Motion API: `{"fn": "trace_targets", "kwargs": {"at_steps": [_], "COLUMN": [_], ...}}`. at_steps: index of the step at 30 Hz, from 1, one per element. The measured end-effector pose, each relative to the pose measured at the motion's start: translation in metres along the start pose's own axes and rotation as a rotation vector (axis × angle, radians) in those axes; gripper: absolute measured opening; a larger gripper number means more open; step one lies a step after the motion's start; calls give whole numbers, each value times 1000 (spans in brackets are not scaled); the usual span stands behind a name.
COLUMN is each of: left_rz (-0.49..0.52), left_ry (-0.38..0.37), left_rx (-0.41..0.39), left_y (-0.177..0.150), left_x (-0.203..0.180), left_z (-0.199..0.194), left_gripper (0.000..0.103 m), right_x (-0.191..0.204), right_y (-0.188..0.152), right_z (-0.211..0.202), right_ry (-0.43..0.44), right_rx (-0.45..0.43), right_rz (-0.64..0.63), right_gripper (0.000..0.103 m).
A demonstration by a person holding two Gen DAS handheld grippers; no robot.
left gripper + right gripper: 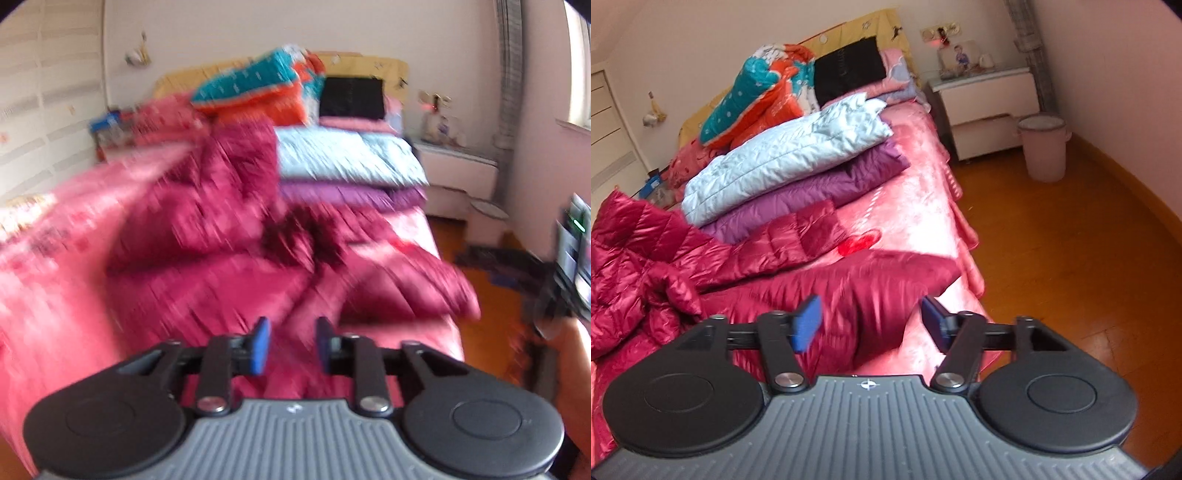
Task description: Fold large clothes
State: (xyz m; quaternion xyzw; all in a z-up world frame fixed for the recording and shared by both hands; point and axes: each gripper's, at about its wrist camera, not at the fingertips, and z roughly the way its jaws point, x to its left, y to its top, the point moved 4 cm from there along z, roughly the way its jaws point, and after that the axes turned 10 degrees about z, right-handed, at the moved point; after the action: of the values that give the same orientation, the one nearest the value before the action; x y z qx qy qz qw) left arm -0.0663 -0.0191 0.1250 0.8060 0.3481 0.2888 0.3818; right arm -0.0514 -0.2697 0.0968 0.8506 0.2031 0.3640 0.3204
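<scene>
A shiny dark-red down jacket [665,251] lies crumpled across the pink bedspread [916,206], one part [857,280] stretching toward the bed's right edge. My right gripper [871,325] hovers just above that part, jaws wide open, with nothing between the blue pads [807,325]. The left wrist view is heavily blurred. In it the same red jacket [221,221] is heaped up on the bed. My left gripper [291,345] sits over the near red fabric with its jaws partly open and nothing gripped.
A folded light-blue jacket [790,147] rests on a folded purple one [820,188] mid-bed. Behind them lie a teal-and-orange quilt [757,96] and a black item [849,74]. A white nightstand [990,99] and a pink bin [1043,147] stand on the wooden floor [1071,258] to the right.
</scene>
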Motion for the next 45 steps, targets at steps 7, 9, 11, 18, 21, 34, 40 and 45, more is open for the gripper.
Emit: {"fn": "trace_targets", "kwargs": {"at_steps": [7,9,11,18,21,34,40,45], "left_rz": [84,122,198,264,304,304,191,32], "left_ry": [30,15,15,16,37,66,111,173], "left_rx": [-48,-63,-63,26,47,66,-50,-138], "left_y": [58,69,75,83,78,76,92,106], "left_x": [4,-5,-15,-34,-44,-41,-17,35], "left_z": [38,55,76,129,149,200,156,89], "left_gripper": [56,61,63,69,67,11,4,4], "right_x": [-5,1,5,2,0,-4,-6,-2], "right_y": [7,6,5,6,11,14,14,13], "right_z": [12,17,21,34,41,51,56,56], "right_ry": [52,71,93,140,153,187,185,198], "right_rx": [-53,-57,-50,9,22,67,84,90], "right_rz": [-4,-23,-33,-25,0,58,73,58], "right_gripper": [98,101,101,101,101,103,103,103]}}
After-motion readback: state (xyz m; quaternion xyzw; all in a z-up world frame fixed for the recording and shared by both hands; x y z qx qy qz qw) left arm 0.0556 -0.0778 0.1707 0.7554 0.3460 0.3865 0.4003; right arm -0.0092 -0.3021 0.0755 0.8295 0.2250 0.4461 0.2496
